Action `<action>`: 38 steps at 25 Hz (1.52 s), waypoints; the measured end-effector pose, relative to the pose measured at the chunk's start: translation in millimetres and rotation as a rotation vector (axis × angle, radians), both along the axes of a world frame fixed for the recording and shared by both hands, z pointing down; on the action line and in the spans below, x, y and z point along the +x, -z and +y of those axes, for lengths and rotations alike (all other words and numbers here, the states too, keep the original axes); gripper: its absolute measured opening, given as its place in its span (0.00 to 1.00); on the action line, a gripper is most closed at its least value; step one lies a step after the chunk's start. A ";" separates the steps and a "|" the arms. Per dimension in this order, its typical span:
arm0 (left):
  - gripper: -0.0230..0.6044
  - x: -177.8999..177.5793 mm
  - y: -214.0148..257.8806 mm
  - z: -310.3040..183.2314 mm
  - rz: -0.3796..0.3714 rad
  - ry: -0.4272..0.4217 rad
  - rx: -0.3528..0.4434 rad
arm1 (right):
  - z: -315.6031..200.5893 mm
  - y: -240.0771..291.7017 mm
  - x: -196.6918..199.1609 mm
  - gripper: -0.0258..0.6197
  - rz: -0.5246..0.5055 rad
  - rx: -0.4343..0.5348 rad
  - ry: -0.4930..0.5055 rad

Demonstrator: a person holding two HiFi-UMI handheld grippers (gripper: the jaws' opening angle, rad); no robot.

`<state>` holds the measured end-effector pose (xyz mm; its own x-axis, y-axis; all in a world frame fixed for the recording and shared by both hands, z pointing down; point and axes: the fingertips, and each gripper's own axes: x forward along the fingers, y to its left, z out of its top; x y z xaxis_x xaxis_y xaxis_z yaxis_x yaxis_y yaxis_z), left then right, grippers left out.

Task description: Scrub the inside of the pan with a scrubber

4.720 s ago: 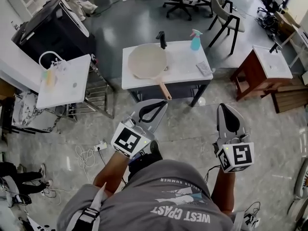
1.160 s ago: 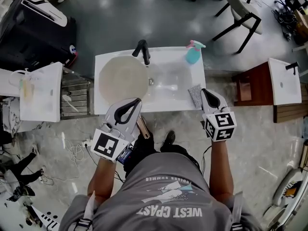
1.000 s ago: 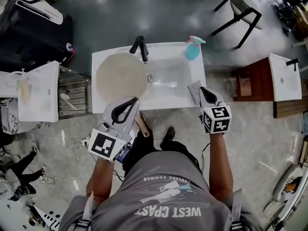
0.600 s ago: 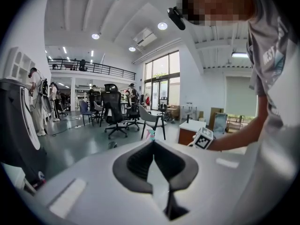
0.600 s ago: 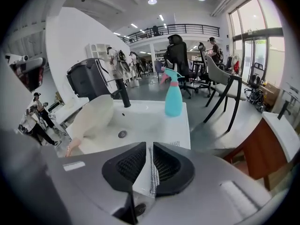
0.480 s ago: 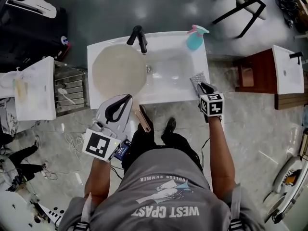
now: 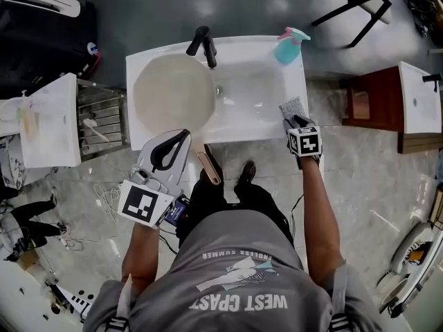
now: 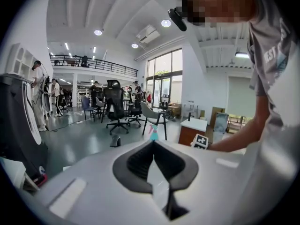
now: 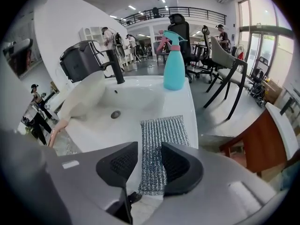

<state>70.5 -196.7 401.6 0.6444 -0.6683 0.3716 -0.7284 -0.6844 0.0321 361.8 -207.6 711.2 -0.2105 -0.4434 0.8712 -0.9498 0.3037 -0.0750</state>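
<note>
Scrubber (image 9: pixel 161 139) lined up between widening jaws on the sink's front right rim, with the pan not yet touched.

The right gripper (image 9: pixel 151 164) was pictured with its jaws opening. The near end of the flat metallic mesh showed between the pads, and neither pad was seen to press on it. A sound pick-up was judged to need the pads lowered onto the mesh and closed squarely, well in from its near edge, since so thin and limp a piece could be caught by a corner only or nudged off the sink (image 9: pixel 190 103). The left gripper (image 8: pixel 152 145) was held back, its jaws pressed together on nothing. Beyond, the pan (image 7: pixel 173 92) lay over the sink's left side, its handle pointed toward the person, beside the black faucet (image 7: pixel 204 43). A teal spray bottle (image 7: pixel 287 47) stood at the far right corner.
</note>
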 end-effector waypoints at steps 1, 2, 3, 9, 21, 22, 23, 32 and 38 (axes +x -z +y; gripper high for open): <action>0.04 -0.9 -1.1 -0.8 0.001 0.000 -0.001 | -0.1 -2.4 0.6 0.28 0.019 -0.005 0.004; 0.04 -2.3 -2.2 -1.5 0.000 0.002 -0.003 | -0.6 -3.8 1.2 0.26 0.039 -0.008 0.007; 0.04 -4.1 -3.4 -2.0 -0.001 0.004 -0.006 | -1.5 -4.7 1.4 0.25 0.058 -0.009 0.011; 0.04 -15.6 -3.9 -5.9 0.007 0.024 -0.007 | -2.4 -8.3 0.6 0.18 0.138 -0.033 0.031; 0.04 -52.0 -5.1 -8.1 0.038 0.079 0.016 | -8.2 7.7 5.4 0.05 -0.042 -0.012 -0.148; 0.04 -56.8 -5.6 -8.4 0.039 0.087 0.016 | -9.8 14.9 1.8 0.05 -0.055 0.004 -0.155; 0.04 -62.0 -6.1 -8.7 0.040 0.095 0.016 | -11.7 22.9 -3.2 0.05 -0.066 0.020 -0.156; 0.04 -111.5 -5.4 -12.2 0.053 0.175 0.033 | -43.0 101.4 -93.1 0.05 -0.162 0.154 -0.035; 0.04 -156.0 -12.4 -9.8 0.068 0.251 0.038 | -64.6 134.7 -178.1 0.05 -0.227 0.204 0.095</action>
